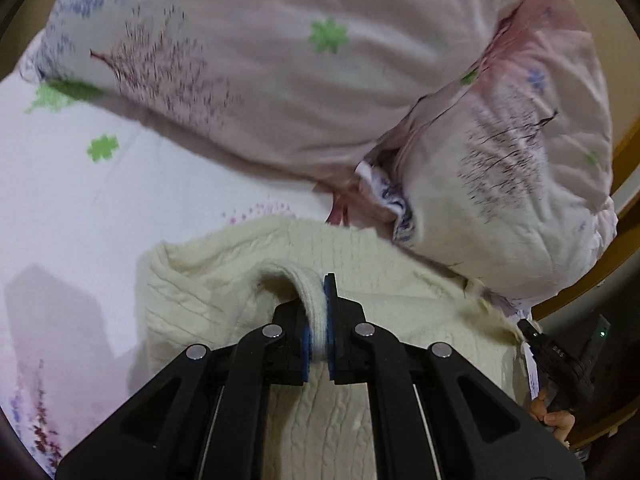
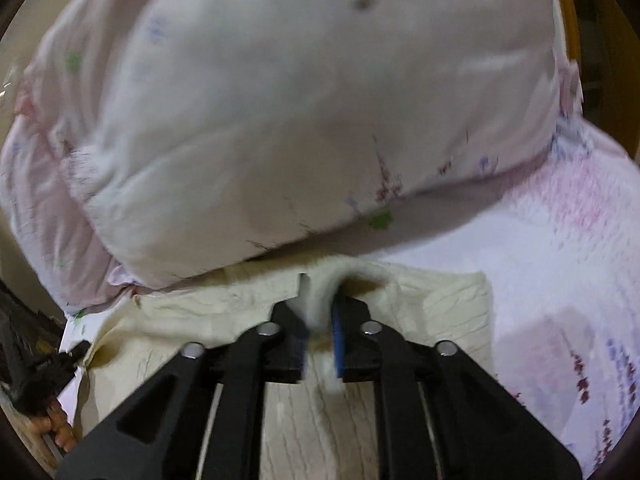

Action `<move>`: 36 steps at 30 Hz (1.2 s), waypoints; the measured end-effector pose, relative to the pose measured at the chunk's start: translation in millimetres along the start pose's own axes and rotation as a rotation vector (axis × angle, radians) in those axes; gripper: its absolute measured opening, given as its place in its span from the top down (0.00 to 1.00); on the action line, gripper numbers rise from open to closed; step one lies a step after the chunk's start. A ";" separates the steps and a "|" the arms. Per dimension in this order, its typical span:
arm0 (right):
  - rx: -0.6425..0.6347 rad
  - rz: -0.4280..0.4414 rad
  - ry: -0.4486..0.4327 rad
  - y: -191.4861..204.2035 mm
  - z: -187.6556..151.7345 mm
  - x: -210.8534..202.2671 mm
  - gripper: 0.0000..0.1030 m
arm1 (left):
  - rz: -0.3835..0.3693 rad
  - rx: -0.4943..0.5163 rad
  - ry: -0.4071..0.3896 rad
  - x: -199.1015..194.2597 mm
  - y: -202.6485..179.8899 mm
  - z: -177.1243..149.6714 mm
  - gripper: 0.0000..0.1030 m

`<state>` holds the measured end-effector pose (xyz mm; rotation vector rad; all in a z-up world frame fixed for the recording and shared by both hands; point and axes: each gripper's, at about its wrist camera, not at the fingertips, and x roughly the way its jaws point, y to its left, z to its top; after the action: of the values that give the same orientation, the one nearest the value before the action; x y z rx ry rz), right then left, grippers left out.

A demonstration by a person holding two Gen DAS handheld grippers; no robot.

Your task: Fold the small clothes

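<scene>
Left gripper (image 1: 318, 334): I have it pinched tight on a rolled edge of the cream sweater (image 1: 320, 420); blue pads (image 1: 330, 320) squeeze the knit between them, no gap showing.

Sweater: lies on the bed sheet (image 1: 80, 200), its far edge right against the pillows (image 1: 280, 60). Both grippers hold raised edges of it; the body hangs and spreads beneath them.

Right gripper (image 2: 322, 336): also closed on a thick fold of the sweater; this view is blurred, so I can't tell how deep the bite goes.

Stage, my read: mid-fold, both edges lifted, to be carried over and laid down.

Risk, slip: the knit looks thick and springy; a shallow bite on the right could let the fold pull free if I move fast.

Risk, uneven fold: if my two grippers travel at different rates, the edge goes askew and the fold lands crooked.

Risk, snag: the pillows sit touching the far edge; carrying forward may drag cloth into them and bunch it.

Risk, stretch: pulling the grippers apart would distort the knit.
</scene>
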<state>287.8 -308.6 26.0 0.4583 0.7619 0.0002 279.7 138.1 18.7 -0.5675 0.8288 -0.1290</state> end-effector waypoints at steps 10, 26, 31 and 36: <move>0.022 0.013 -0.055 -28.0 -10.0 -49.7 0.51 | -0.002 0.026 -0.040 -39.6 -6.3 -1.7 0.40; -0.140 -0.011 0.045 -47.7 -65.7 -78.5 0.76 | 0.104 0.132 0.046 -78.4 19.0 -69.9 0.58; -0.215 -0.036 0.078 -37.1 -71.4 -70.0 0.79 | 0.123 0.182 0.067 -69.5 10.4 -79.4 0.62; -0.173 -0.019 0.063 -42.0 -72.1 -75.1 0.95 | 0.120 0.186 0.075 -65.4 12.2 -81.4 0.88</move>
<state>178.3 -329.9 13.8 0.2875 0.8211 0.0625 174.8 134.9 11.8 -0.3393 0.9106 -0.1167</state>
